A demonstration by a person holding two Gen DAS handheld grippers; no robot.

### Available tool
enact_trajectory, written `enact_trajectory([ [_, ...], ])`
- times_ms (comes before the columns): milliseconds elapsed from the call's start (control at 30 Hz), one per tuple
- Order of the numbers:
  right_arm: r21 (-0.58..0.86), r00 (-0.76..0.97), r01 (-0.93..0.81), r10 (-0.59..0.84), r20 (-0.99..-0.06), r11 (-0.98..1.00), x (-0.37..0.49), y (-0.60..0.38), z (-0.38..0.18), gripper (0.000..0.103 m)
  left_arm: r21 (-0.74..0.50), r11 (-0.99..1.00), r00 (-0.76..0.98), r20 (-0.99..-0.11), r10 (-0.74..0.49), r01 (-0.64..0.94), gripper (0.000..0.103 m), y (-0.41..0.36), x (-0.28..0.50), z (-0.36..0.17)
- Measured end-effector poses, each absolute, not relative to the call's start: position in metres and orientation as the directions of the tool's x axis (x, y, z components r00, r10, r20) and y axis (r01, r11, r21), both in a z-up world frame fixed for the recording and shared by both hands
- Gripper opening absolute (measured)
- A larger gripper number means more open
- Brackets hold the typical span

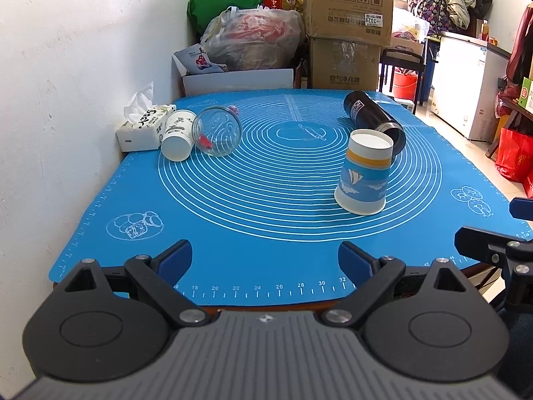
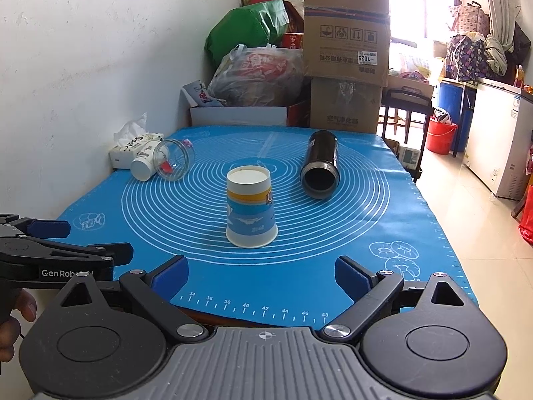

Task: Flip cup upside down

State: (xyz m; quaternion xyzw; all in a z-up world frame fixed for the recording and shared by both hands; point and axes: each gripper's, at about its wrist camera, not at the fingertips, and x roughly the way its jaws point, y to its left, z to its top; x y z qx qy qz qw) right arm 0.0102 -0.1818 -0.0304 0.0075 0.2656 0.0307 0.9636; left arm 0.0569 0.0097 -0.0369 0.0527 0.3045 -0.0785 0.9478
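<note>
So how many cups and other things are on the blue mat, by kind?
Paper cups: 2, the blue sailboat cup standing mouth down and the white cup on its side
Glass jar: 1
Black flask: 1
Tissue pack: 1, at the mat's edge
Total: 5

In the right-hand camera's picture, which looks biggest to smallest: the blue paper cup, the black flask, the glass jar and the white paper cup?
1. Blue paper cup, though it stands nearest the camera.
2. Black flask, lying farther back.
3. Glass jar.
4. White paper cup, partly hidden behind the jar, so this last place is unsure.
</note>
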Motion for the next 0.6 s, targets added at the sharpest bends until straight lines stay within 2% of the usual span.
enact_trajectory([
  [600,0.041,0.855,-0.058,0.071,-0.514,0.997,0.0123,-0.1843,-0.0320,0.096,0.062,0.982,0.800,-0.591,-0.106,0.177,0.094,0.0089,0.0579,-0.0376],
])
